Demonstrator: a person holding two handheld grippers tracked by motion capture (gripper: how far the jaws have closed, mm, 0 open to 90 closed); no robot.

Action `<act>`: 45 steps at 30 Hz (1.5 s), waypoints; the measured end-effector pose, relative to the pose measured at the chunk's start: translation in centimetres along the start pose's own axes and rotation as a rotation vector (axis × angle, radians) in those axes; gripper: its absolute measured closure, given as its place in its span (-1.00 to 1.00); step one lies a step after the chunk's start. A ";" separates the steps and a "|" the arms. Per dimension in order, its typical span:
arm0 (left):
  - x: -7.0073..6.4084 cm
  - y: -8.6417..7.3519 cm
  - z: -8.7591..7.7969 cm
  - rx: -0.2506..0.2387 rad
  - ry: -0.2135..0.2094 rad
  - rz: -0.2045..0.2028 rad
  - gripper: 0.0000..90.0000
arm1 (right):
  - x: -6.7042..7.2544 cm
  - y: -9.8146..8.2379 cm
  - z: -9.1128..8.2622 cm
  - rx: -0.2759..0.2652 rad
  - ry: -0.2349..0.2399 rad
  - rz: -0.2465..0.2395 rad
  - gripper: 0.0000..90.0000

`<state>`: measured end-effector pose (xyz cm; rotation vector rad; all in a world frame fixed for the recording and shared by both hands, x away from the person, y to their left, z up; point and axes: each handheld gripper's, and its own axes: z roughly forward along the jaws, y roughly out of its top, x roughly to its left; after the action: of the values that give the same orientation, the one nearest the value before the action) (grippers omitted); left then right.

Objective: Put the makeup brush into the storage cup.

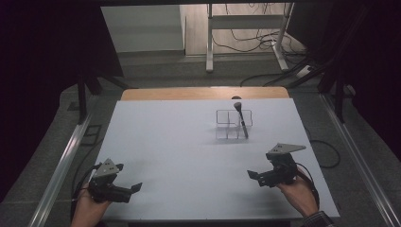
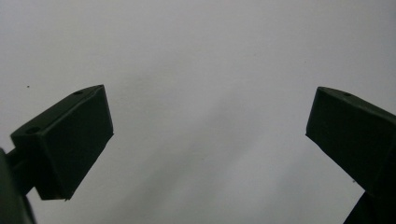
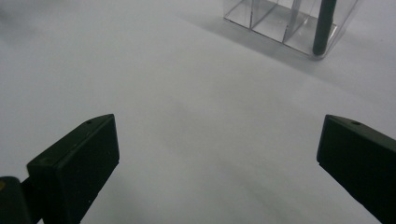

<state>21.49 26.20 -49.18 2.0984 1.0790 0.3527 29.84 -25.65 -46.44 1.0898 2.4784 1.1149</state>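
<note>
Your high view shows one brush (image 1: 240,117) upright in one clear organizer (image 1: 233,125), far right; your left gripper (image 2: 209,140) faces bare table (image 2: 196,56); right gripper (image 3: 217,158) likewise has jaws spread, empty.

Dim, soft light; faint shadows

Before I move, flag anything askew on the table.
Nothing is spilled or damaged. The brush leans tilted in the clear organizer, head up. Both grippers are open, apart from it.
</note>
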 end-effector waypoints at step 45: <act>0.0 0.0 0.0 -0.003 0.002 0.000 -0.98 | -0.1 -3.7 -4.3 0.011 -0.088 0.019 -1.00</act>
<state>21.54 26.23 -49.14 2.0959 1.0784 0.3563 25.91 -29.73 -46.18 1.1423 2.4139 1.0366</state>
